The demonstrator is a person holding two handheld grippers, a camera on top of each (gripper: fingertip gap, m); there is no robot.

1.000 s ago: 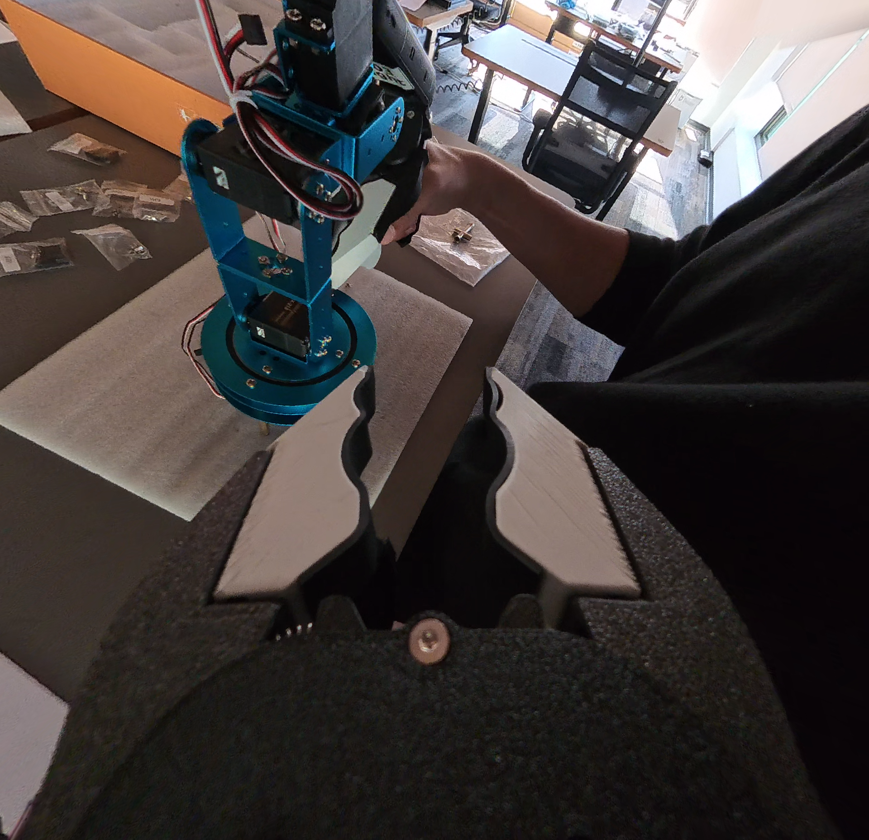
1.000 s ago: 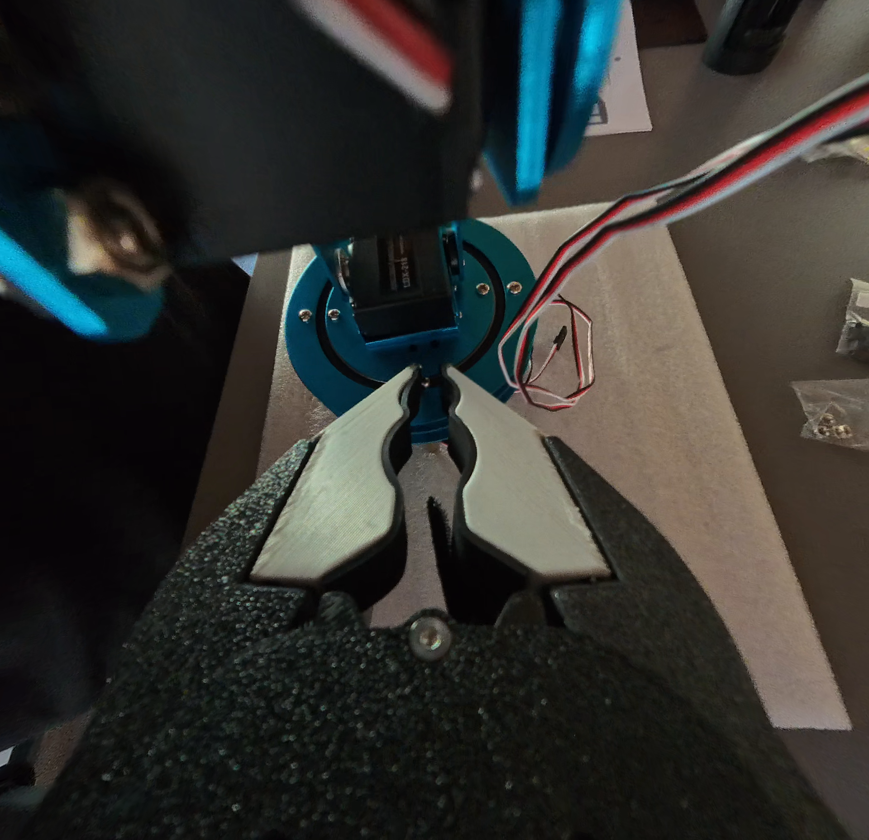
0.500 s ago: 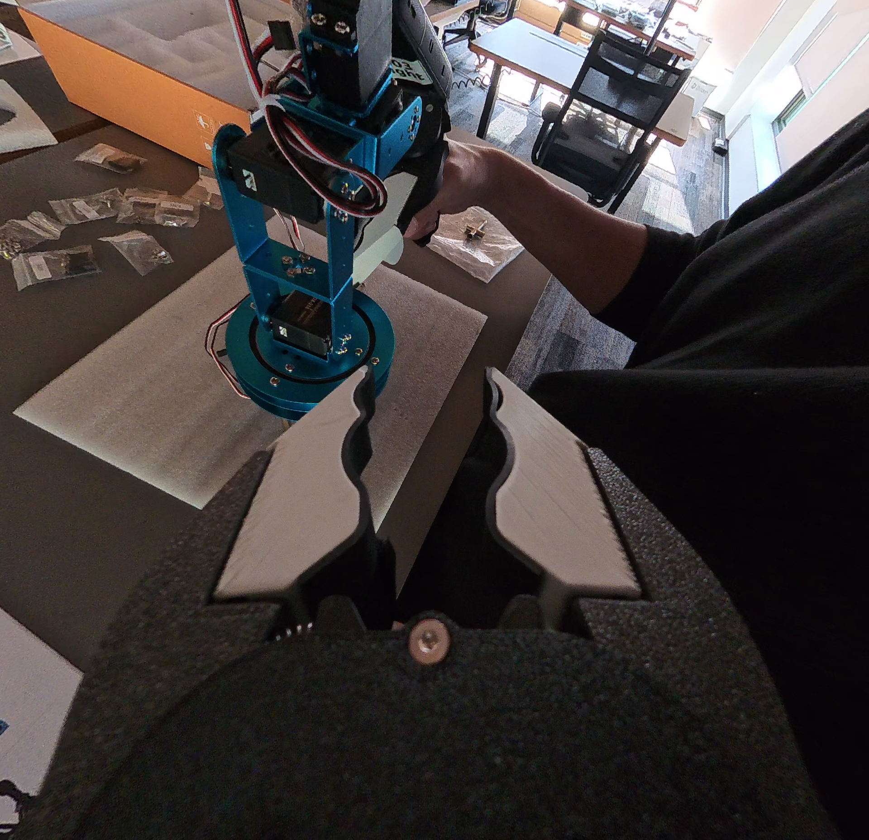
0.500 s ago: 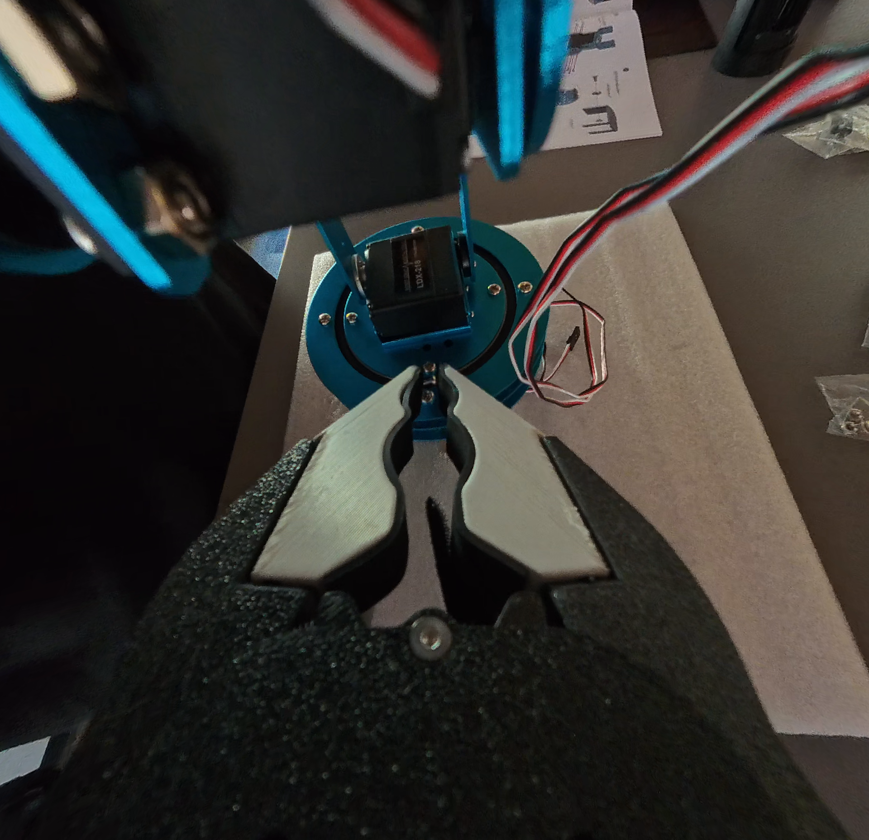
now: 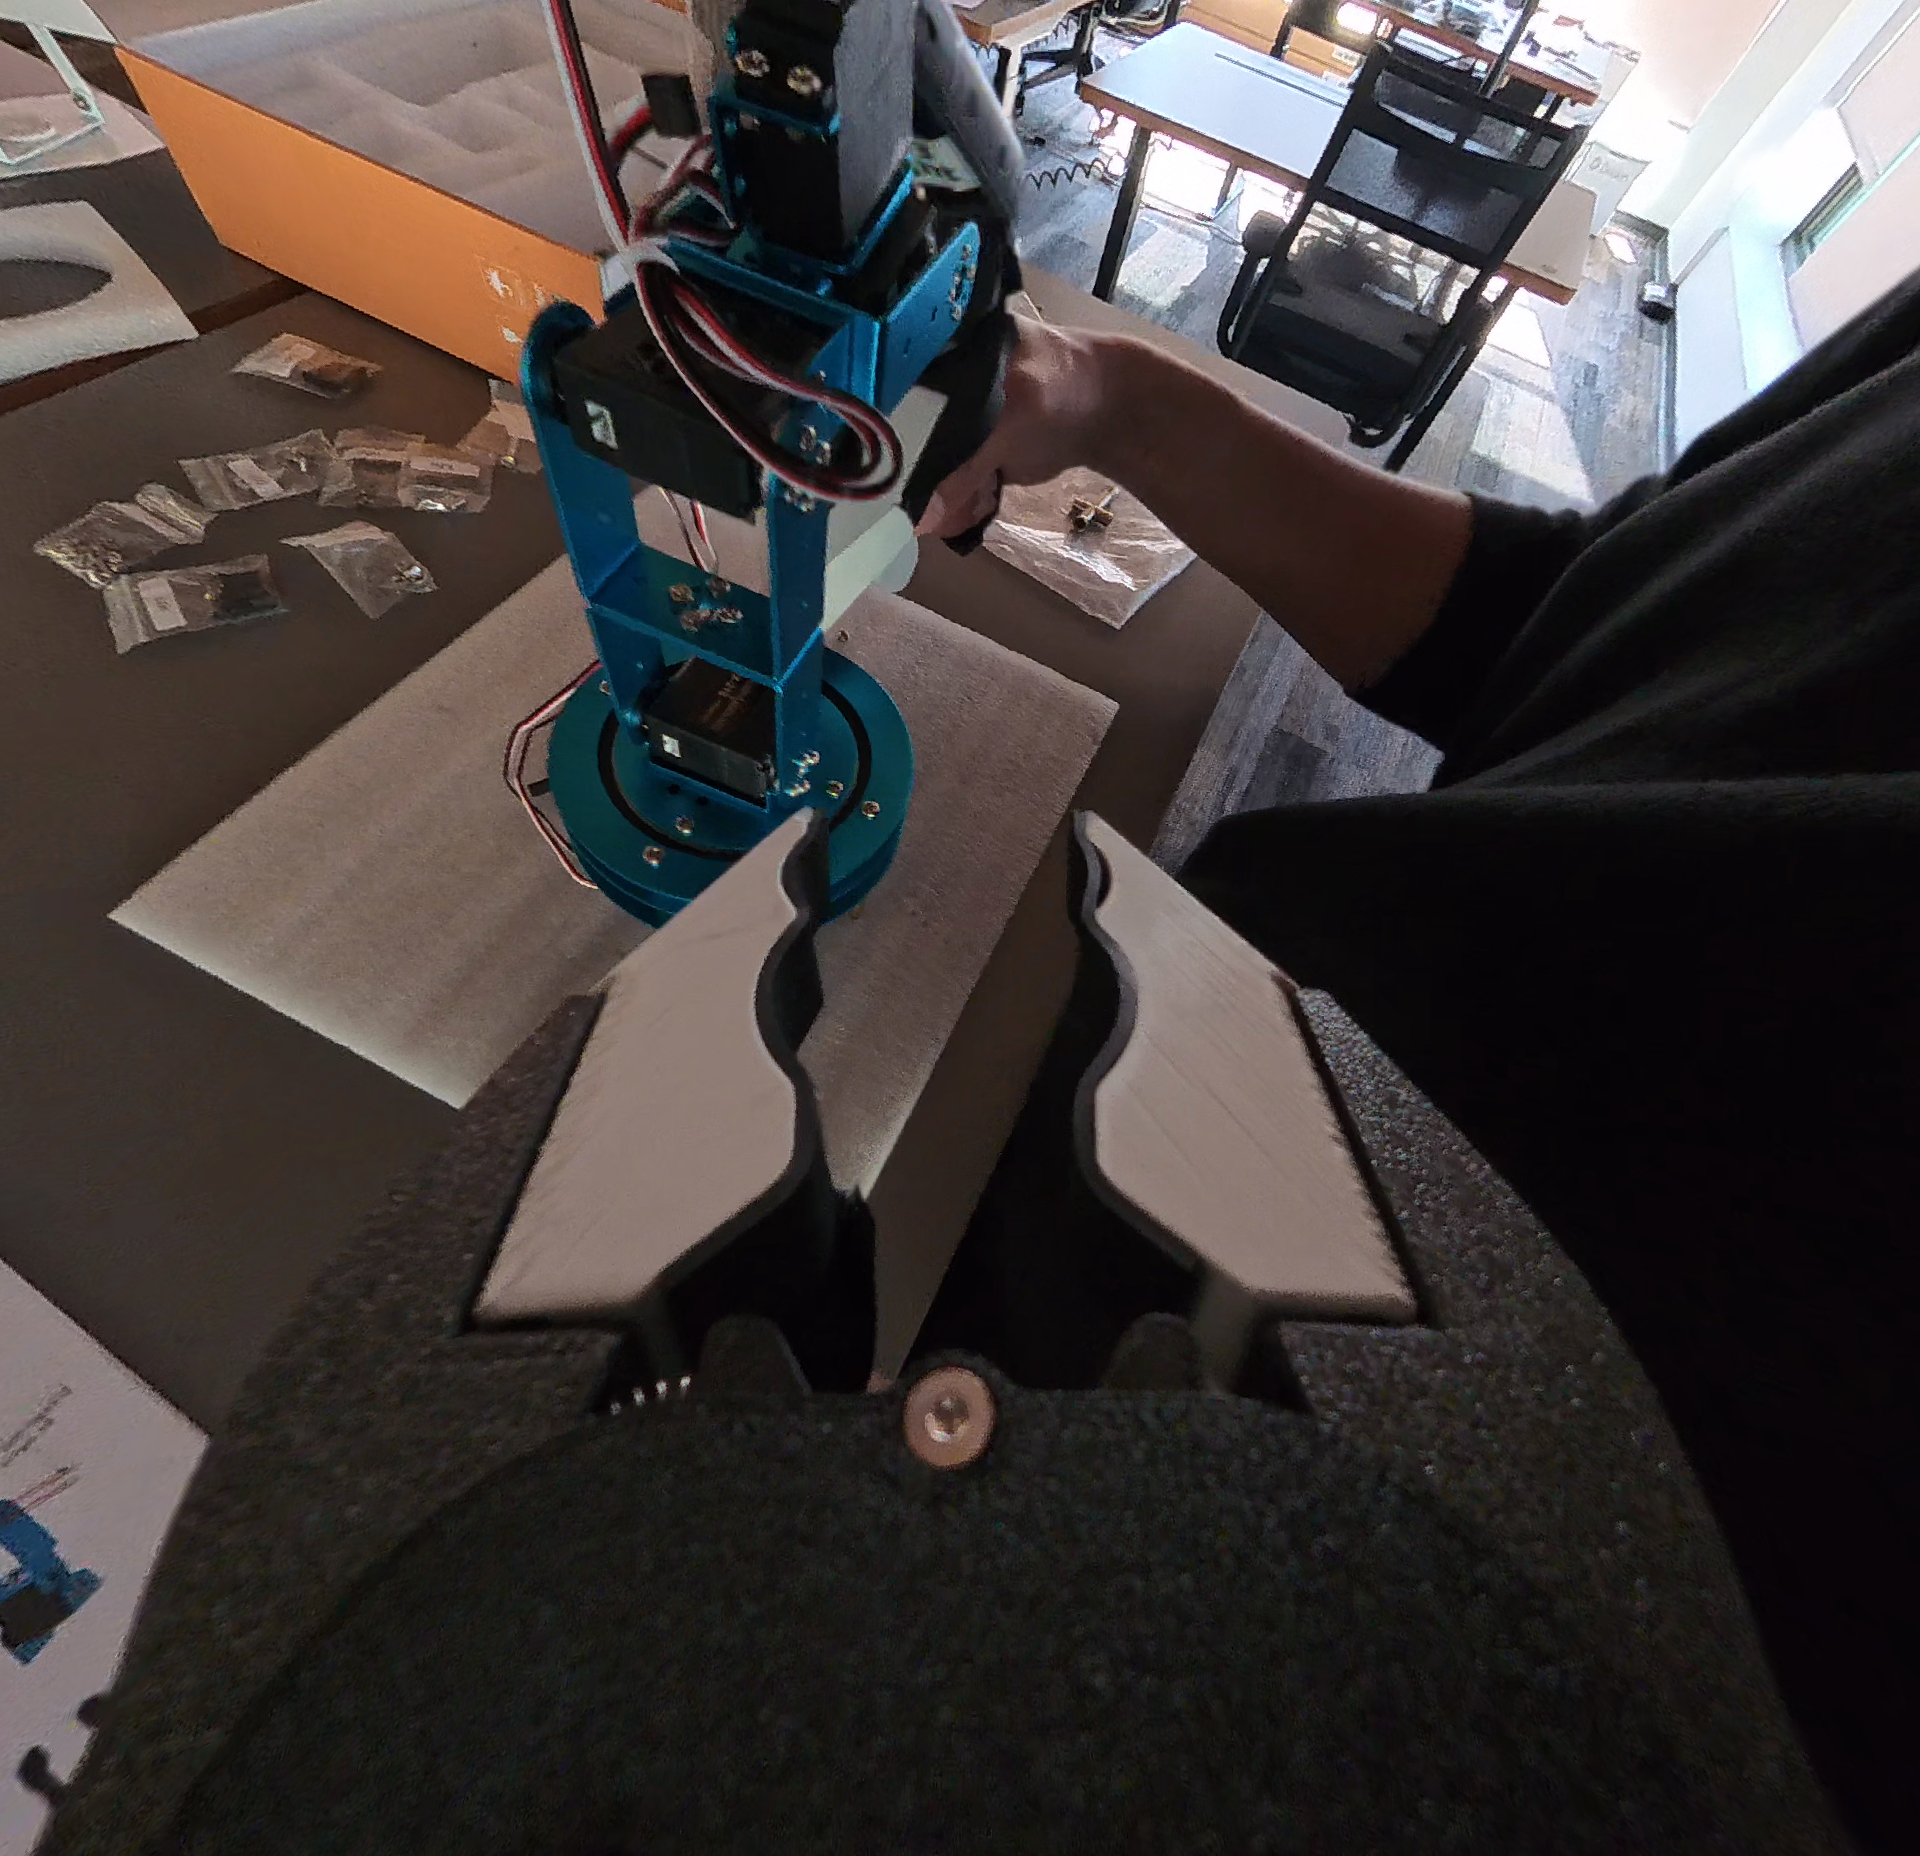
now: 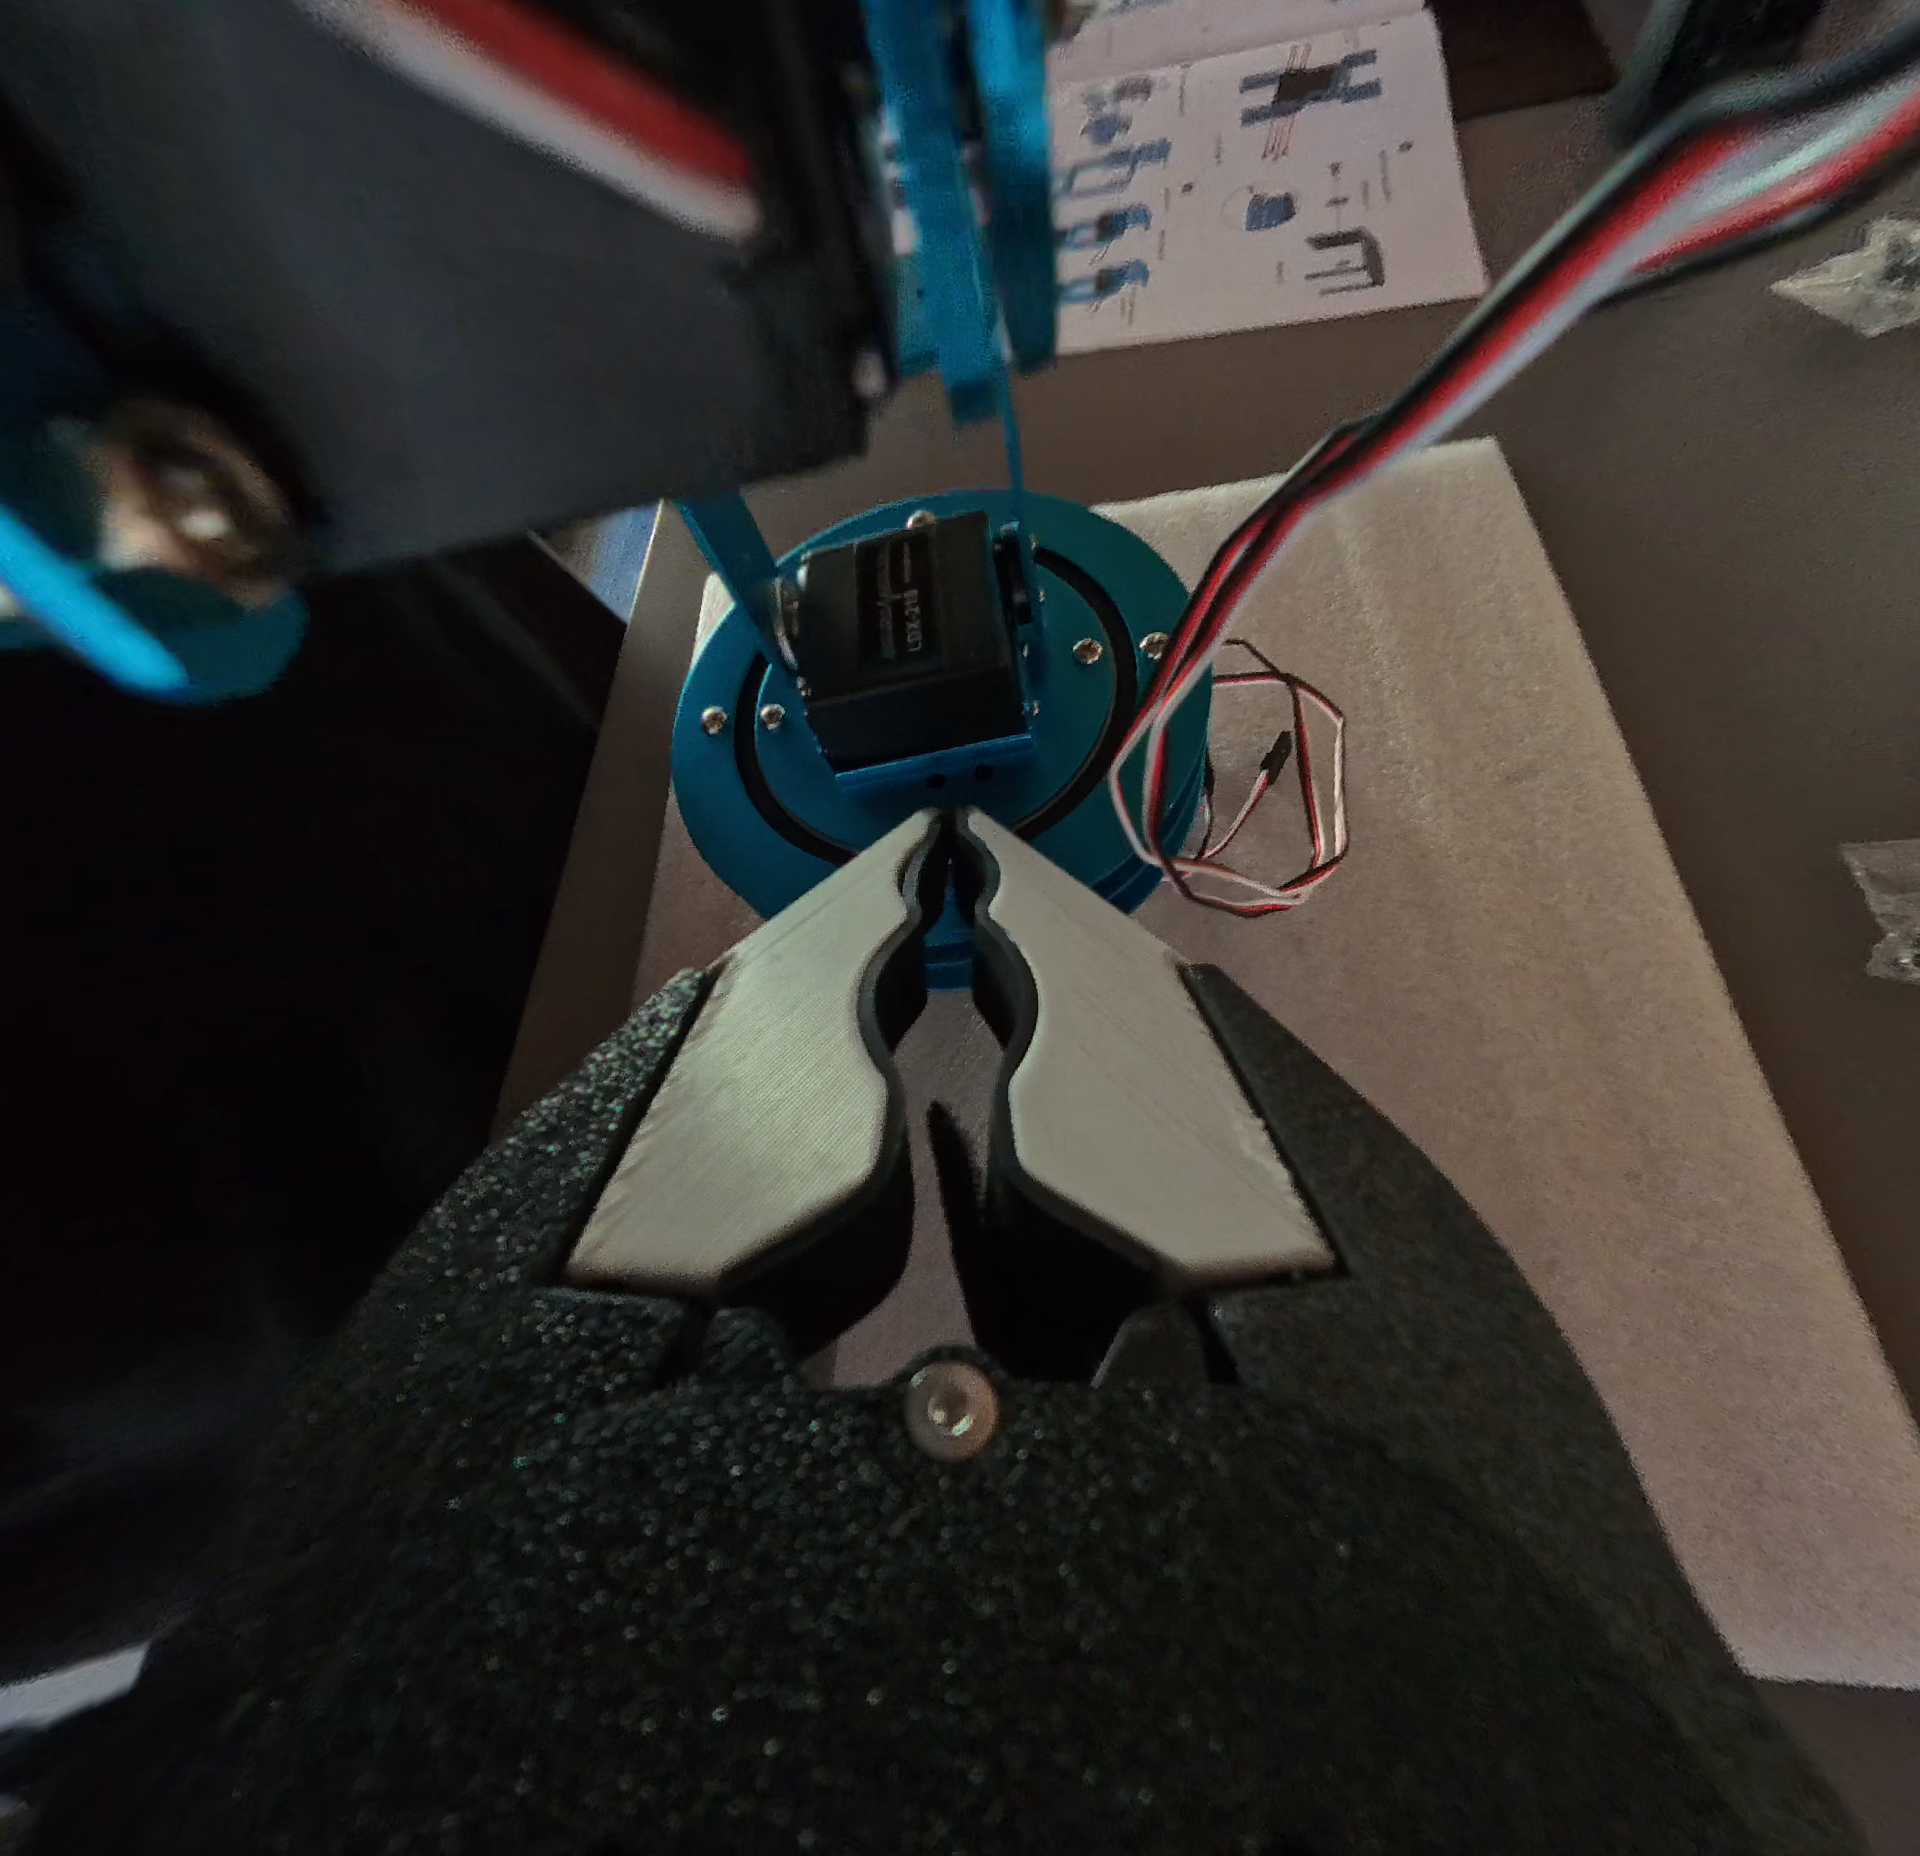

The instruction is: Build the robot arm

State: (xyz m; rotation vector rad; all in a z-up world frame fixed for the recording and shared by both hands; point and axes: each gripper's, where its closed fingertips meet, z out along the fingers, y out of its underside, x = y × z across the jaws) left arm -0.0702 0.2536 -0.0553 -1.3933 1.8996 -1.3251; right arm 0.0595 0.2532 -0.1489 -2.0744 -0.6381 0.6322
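A blue metal robot arm kit [image 5: 790,549] with black servos stands on a round blue base [image 5: 592,767] on a grey foam pad [image 5: 364,871]. My left gripper [image 5: 948,835] is open and empty, just in front of the base near the table edge. A hand [image 5: 1049,393] holds my right gripper behind the arm, its white fingers [image 5: 873,559] pointing down. In the right wrist view my right gripper [image 6: 953,819] is shut just above the base [image 6: 717,767], under a blurred upper bracket. I see nothing between its tips. The lowest servo [image 6: 904,643] sits just beyond them.
Red, white and black servo wires [image 6: 1247,819] loop on the foam pad [image 6: 1507,871] beside the base. Small parts bags [image 5: 197,580] and an orange box [image 5: 343,206] lie at the left. An instruction sheet [image 6: 1247,165] lies beyond. A person's dark sleeve [image 5: 1558,715] fills the right. The tips of one gripper are about 15 cm away from the tips of the other.
My left gripper has drawn back and leftward, still open, so more of the table shows. My right gripper's tips have closed a little more and its view has tilted up toward the instruction sheet.
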